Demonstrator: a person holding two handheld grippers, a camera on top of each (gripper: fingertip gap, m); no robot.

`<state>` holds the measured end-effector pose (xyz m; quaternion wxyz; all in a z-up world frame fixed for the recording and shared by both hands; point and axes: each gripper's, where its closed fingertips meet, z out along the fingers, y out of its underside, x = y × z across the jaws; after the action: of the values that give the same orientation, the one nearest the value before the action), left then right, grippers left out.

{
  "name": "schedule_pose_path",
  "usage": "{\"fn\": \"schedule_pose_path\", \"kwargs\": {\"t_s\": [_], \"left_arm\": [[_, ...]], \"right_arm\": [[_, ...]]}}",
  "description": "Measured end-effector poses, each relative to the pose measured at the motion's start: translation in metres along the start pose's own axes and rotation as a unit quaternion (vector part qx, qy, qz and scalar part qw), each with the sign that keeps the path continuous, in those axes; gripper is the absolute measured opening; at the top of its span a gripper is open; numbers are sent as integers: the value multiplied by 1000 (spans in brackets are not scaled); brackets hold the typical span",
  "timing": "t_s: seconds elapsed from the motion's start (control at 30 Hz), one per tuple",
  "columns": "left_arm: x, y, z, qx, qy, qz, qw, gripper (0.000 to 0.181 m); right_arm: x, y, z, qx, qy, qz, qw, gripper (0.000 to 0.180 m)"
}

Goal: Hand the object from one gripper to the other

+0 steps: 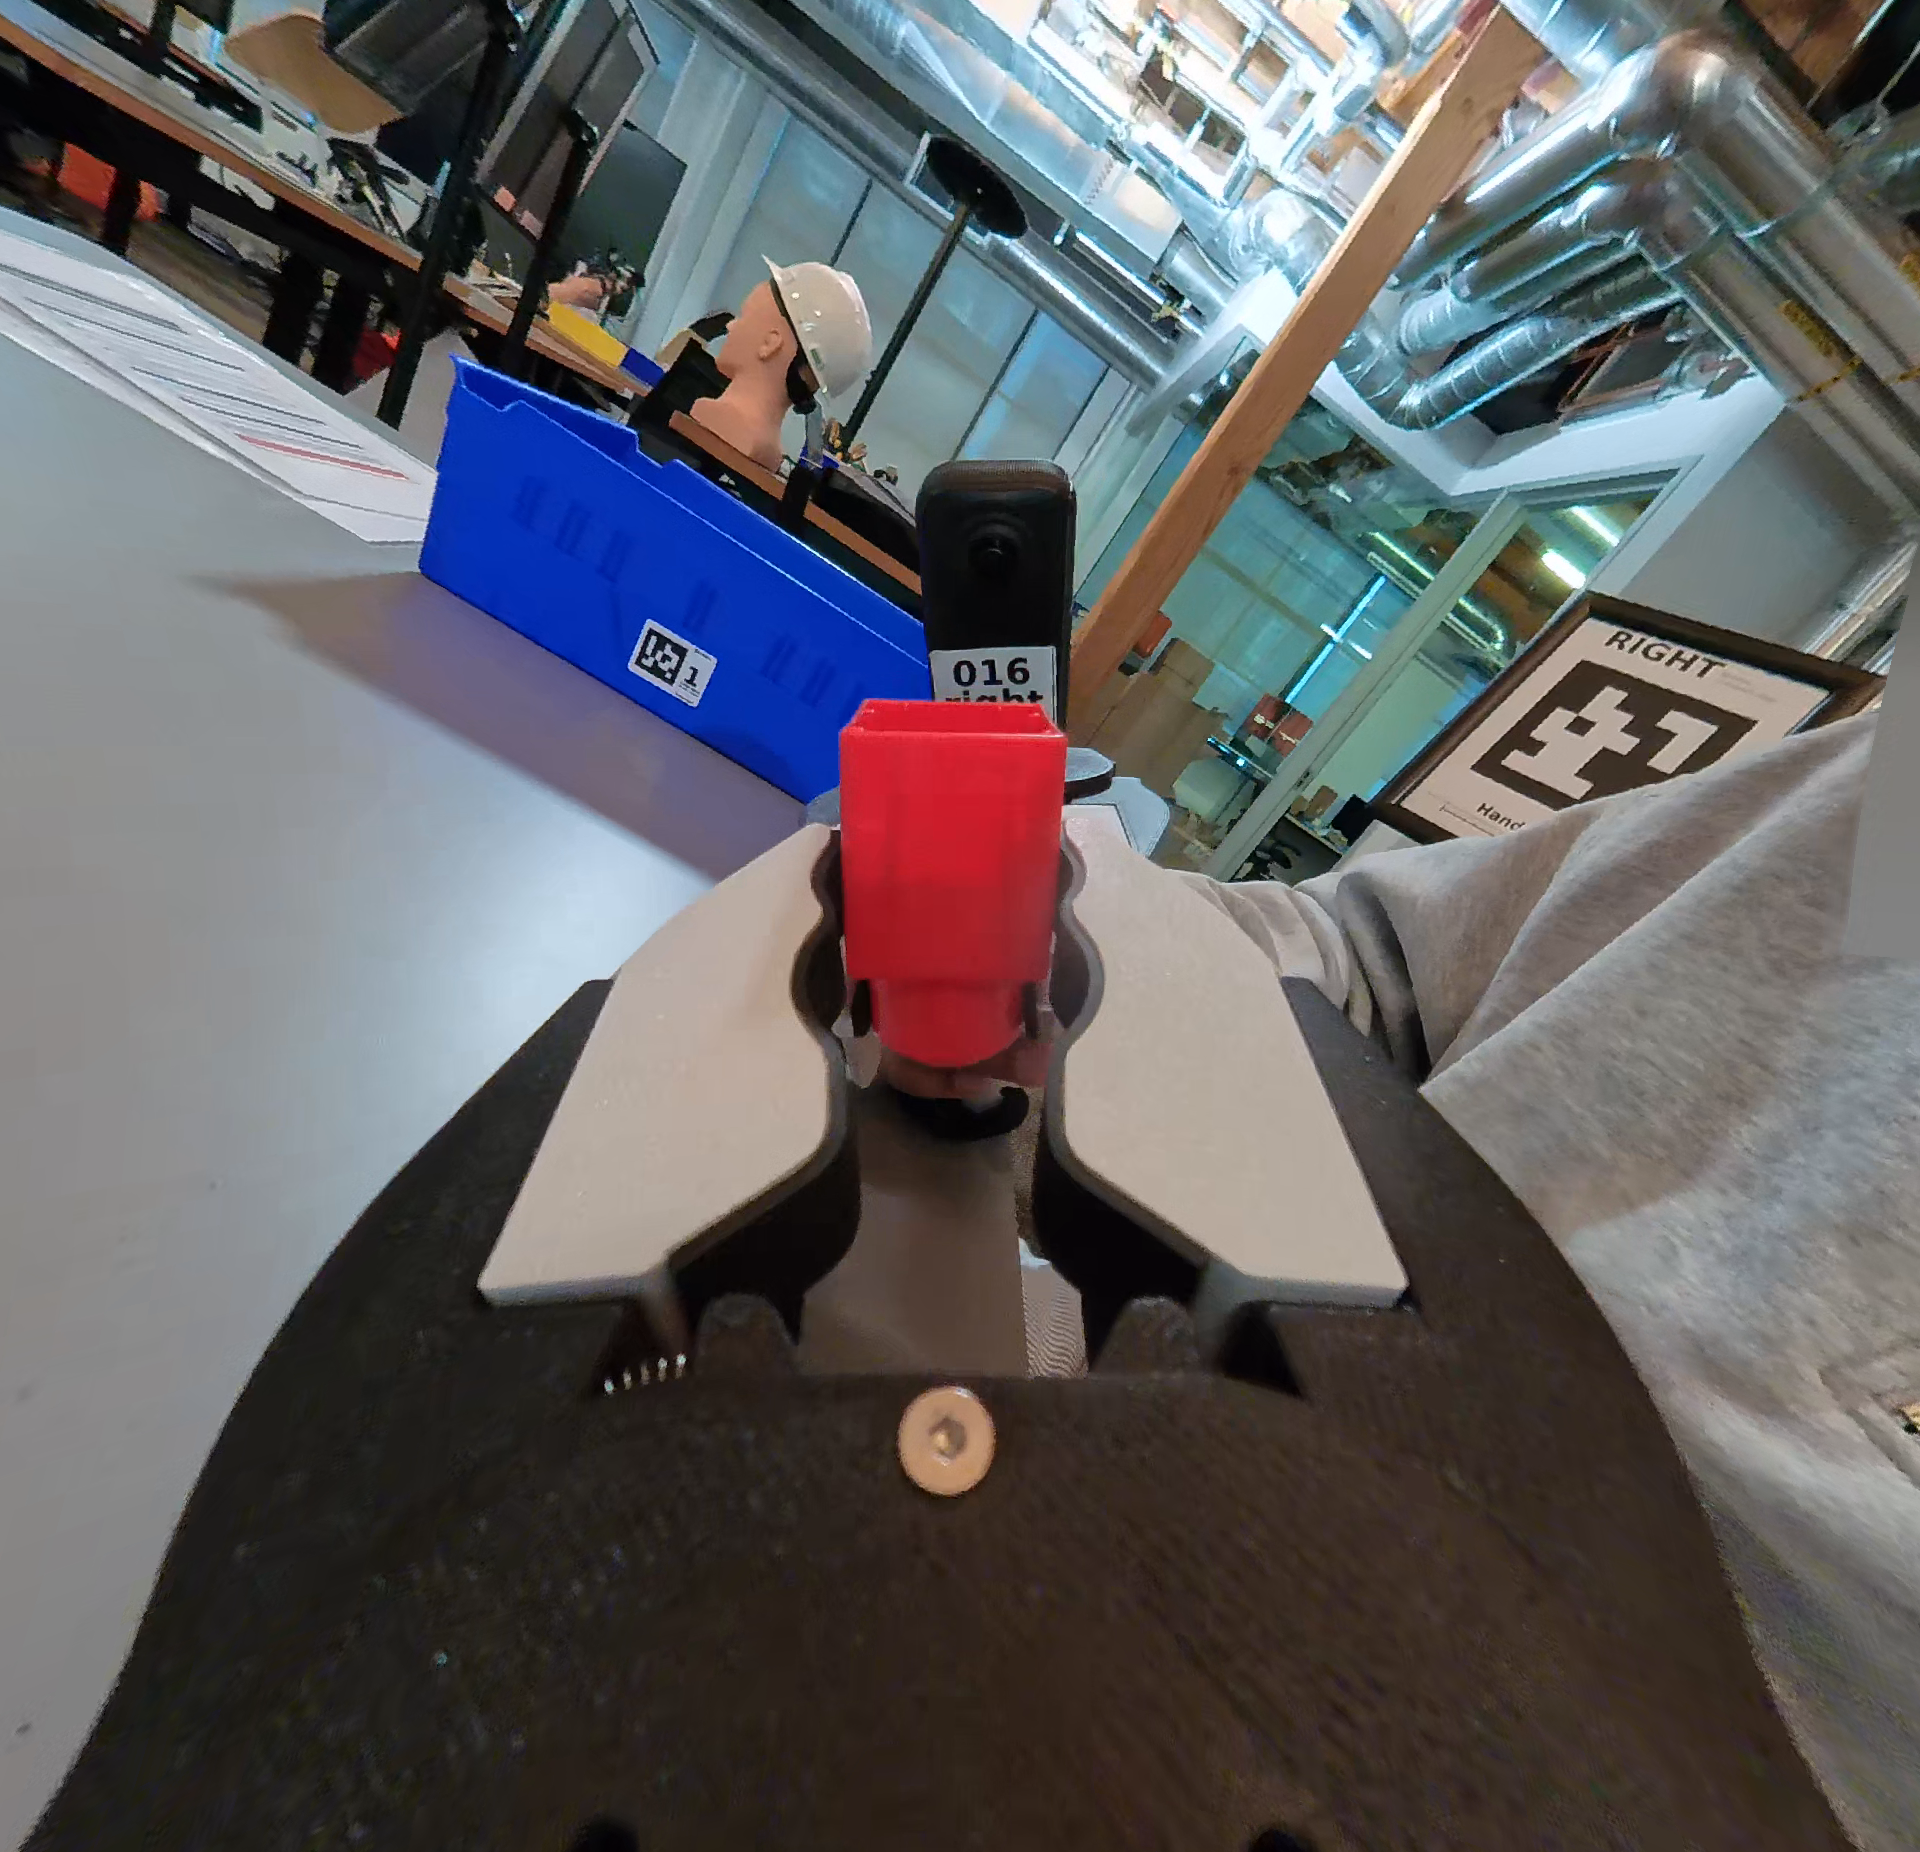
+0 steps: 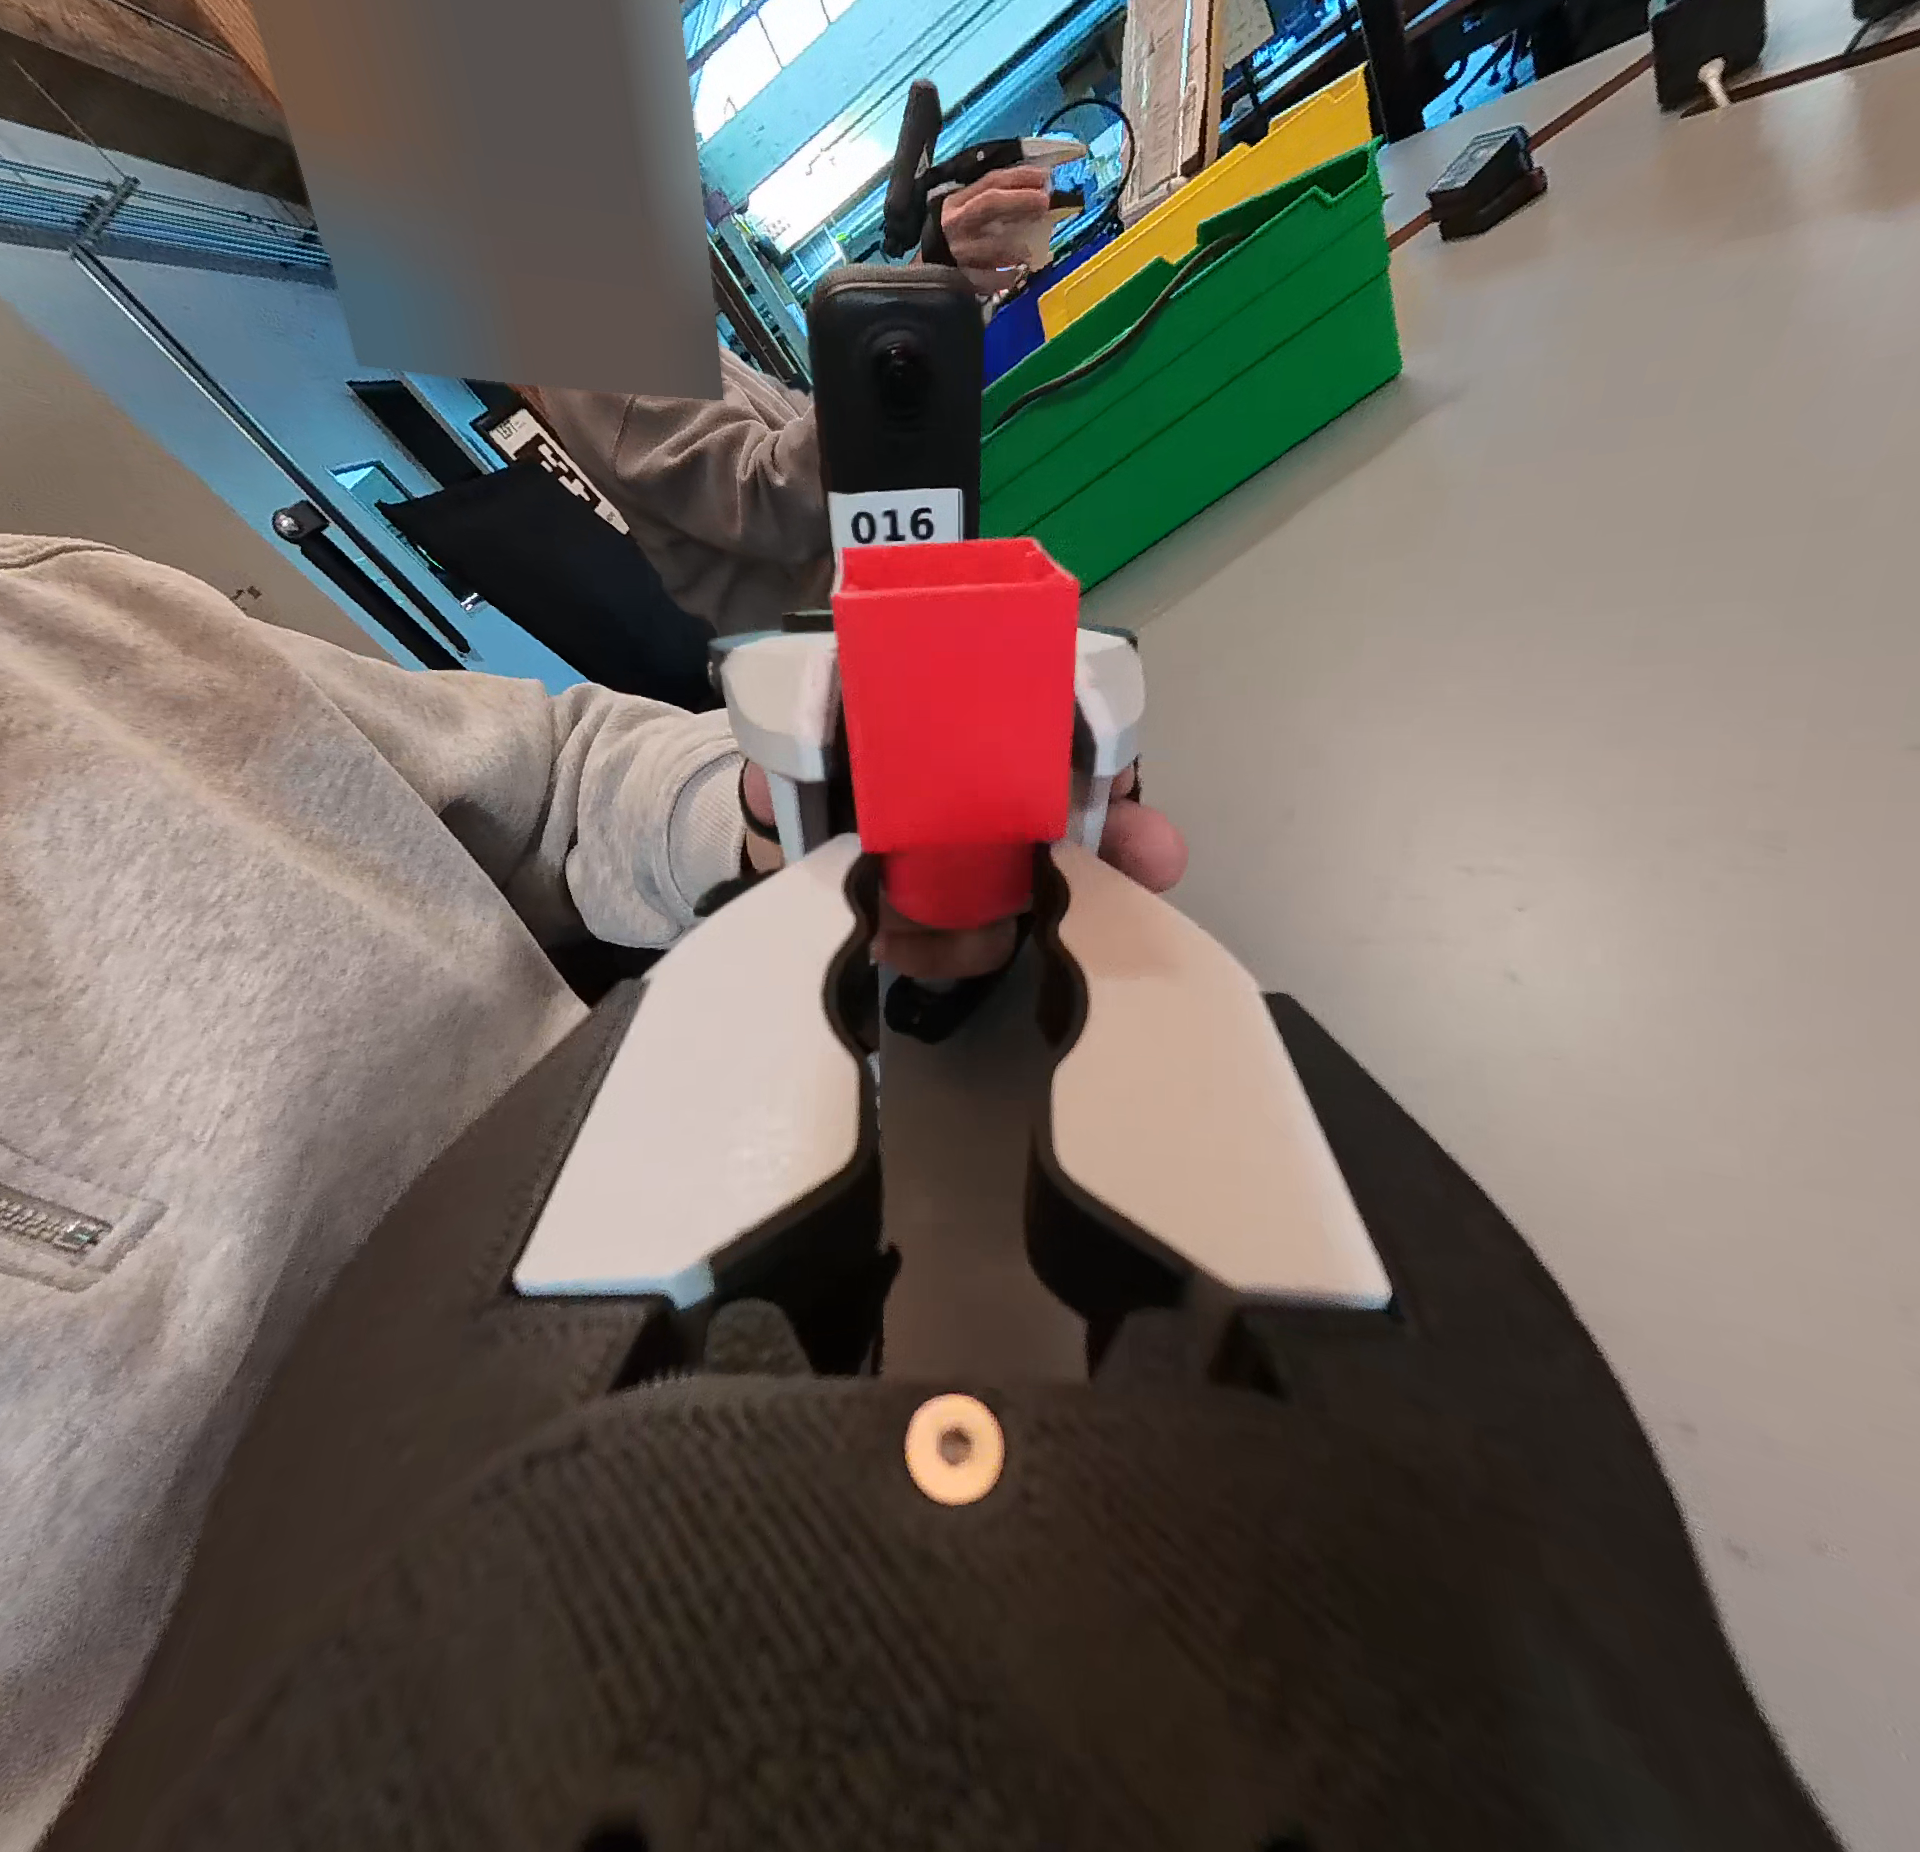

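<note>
Red plastic square-topped cup with a round stem point(image 1: 951, 867) sits mid-handover, its body pinched by the left gripper point(image 1: 951, 929) while the right gripper point(image 2: 956, 888) clamps the stem, so next the giver must let go

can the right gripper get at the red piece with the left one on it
Probably yes. The right gripper has its fingertips flanking the round neck of the red piece, clear of the left gripper, which is clamped on the square body. Whether the right has closed yet is unclear.
</note>
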<state>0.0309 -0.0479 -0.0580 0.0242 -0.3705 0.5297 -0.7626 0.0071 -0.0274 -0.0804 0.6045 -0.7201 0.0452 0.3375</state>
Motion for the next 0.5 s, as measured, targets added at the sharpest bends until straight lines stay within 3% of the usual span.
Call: {"fn": "schedule_pose_path", "kwargs": {"t_s": [0.17, 0.33, 0.5], "left_arm": [[0, 1, 0, -11, -1, 10, 1000, 39], [-4, -2, 0, -7, -18, 7, 1000, 73], [-9, -11, -6, 7, -37, 21, 999, 77]], "right_arm": [[0, -1, 0, 1, 5, -14, 1000, 29], [4, -5, -4, 8, 15, -21, 1000, 29], [9, -7, -9, 12, 21, -14, 1000, 29]]}}
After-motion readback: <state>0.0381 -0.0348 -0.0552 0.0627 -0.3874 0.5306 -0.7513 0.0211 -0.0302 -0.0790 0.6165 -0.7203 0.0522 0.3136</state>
